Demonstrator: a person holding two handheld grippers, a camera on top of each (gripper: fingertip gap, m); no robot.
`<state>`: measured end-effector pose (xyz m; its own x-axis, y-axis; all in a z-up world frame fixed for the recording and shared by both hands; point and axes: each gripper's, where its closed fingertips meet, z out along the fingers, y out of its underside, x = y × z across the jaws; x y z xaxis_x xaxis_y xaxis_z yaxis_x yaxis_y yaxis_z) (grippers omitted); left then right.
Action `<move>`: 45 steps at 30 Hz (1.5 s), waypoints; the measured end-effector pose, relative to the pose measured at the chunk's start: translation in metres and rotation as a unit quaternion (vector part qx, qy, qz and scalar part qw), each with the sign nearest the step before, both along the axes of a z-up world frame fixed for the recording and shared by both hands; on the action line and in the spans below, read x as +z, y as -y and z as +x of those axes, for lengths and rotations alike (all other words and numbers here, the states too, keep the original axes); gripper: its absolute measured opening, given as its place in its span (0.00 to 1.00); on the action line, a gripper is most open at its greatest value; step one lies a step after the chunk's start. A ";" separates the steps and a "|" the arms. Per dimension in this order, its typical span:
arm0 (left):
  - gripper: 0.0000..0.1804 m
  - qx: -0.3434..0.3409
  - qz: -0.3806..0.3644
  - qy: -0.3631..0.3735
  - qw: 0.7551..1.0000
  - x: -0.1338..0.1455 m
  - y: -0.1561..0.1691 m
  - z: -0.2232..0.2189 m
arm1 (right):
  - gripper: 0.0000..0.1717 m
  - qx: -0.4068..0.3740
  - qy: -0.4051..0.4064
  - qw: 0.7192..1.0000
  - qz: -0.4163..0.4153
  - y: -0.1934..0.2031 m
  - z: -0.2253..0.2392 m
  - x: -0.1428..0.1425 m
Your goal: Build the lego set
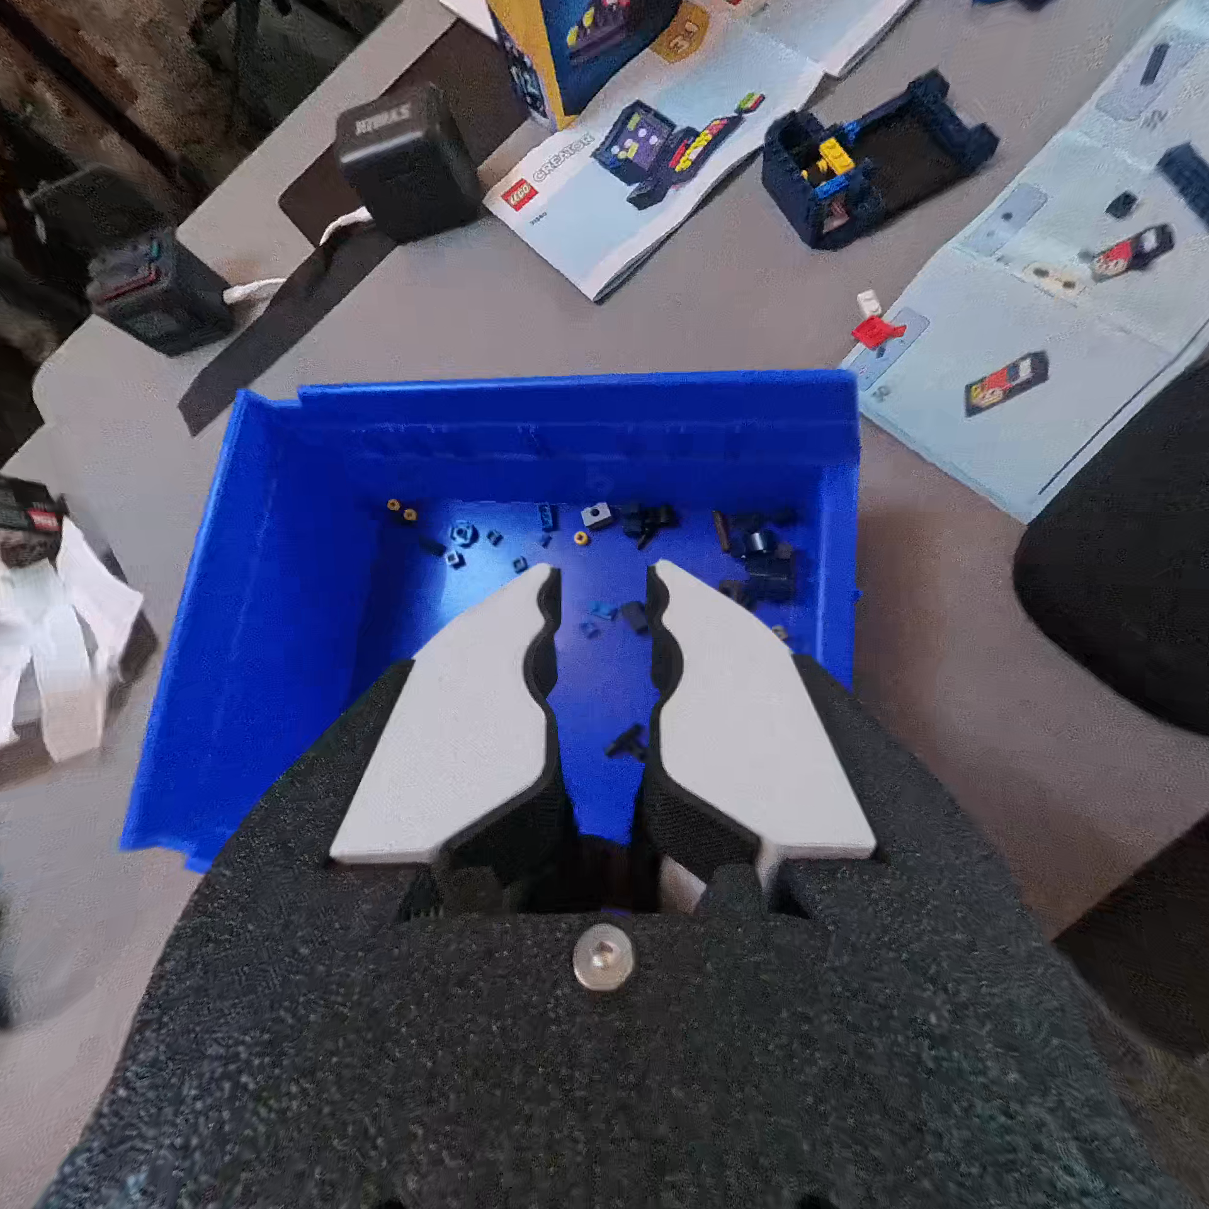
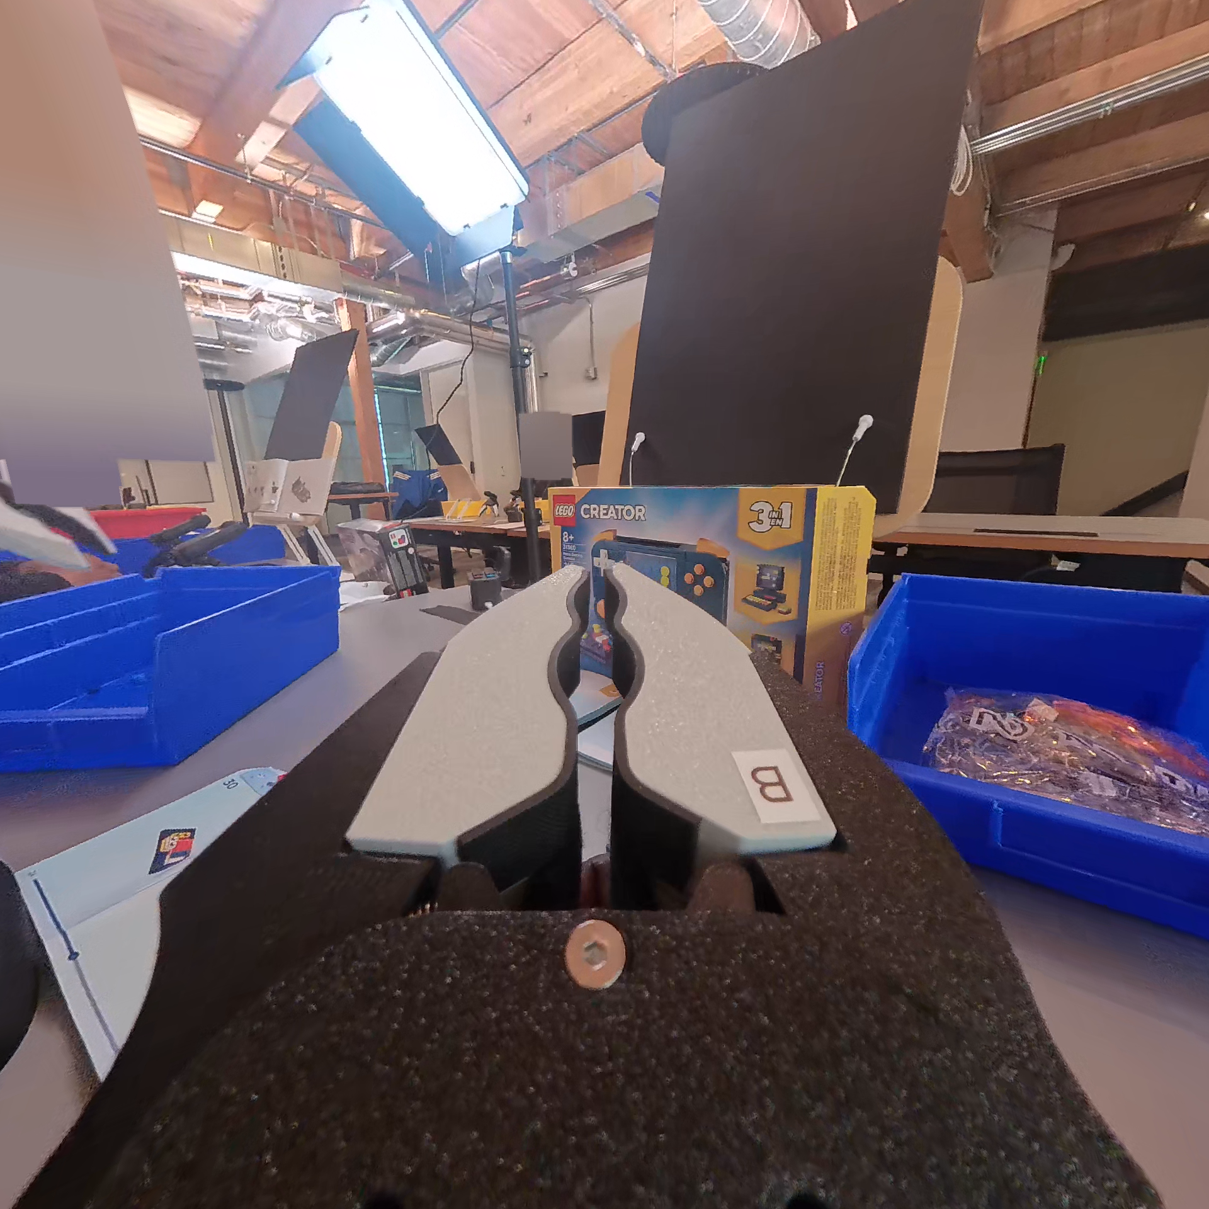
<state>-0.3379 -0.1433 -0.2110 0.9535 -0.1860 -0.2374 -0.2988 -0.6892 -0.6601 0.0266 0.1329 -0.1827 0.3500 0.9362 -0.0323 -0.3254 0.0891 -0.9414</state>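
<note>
I am holding the left gripper (image 1: 603, 576) over the blue bin (image 1: 262, 589), its jaws standing partly apart with nothing between the pads. Just below the tips, small blue pieces (image 1: 602, 615) and a dark brick (image 1: 633, 616) are lying on the bin floor, untouched. At one o'clock from the tips a cluster of dark bricks (image 1: 762, 556) is sitting near the bin's right wall; at eleven o'clock, yellow rings (image 1: 400, 509) are resting in the far corner. Beyond the bin, an instruction booklet (image 1: 589, 216) and a dark partial build (image 1: 870, 157) are lying on the grey table (image 1: 719, 327).

I am keeping the right gripper (image 2: 596, 576) level above the table with its fingertips almost together on nothing, pointing at the toy box (image 2: 811, 556). At three o'clock a second blue bin (image 2: 916, 654) is holding clear plastic bags (image 2: 1060, 752).
</note>
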 end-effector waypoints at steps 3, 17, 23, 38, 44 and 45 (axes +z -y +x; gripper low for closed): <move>0.19 -0.041 -0.062 -0.034 0.997 -0.018 -0.013 -0.039 | 0.02 0.002 0.006 1.000 -0.001 0.000 -0.001 -0.002; 0.14 -0.149 -0.215 -0.048 0.964 -0.121 -0.078 -0.104 | 0.02 -0.002 0.041 0.999 0.003 -0.004 -0.006 -0.014; 0.11 -0.141 -0.236 0.012 0.961 -0.141 -0.083 -0.113 | 0.02 -0.004 0.043 0.999 0.005 -0.004 -0.006 -0.014; 0.09 -0.172 0.315 0.221 0.907 0.109 -0.080 0.137 | 0.05 0.096 0.072 0.992 0.030 0.035 -0.028 -0.016; 0.09 -0.238 0.230 0.543 0.772 0.053 -0.119 0.291 | 0.13 0.259 0.093 0.956 0.104 0.110 -0.043 -0.017; 0.09 -0.222 0.220 0.599 0.737 0.049 -0.133 0.295 | 0.20 0.248 0.095 0.955 0.130 0.115 -0.044 -0.017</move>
<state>-0.0430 -0.0107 -0.1624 0.3956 -0.6994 0.5953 0.5495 -0.3391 -0.7636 -0.0178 0.0182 -0.1995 -0.1626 0.9563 0.2432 -0.2128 0.2066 -0.9550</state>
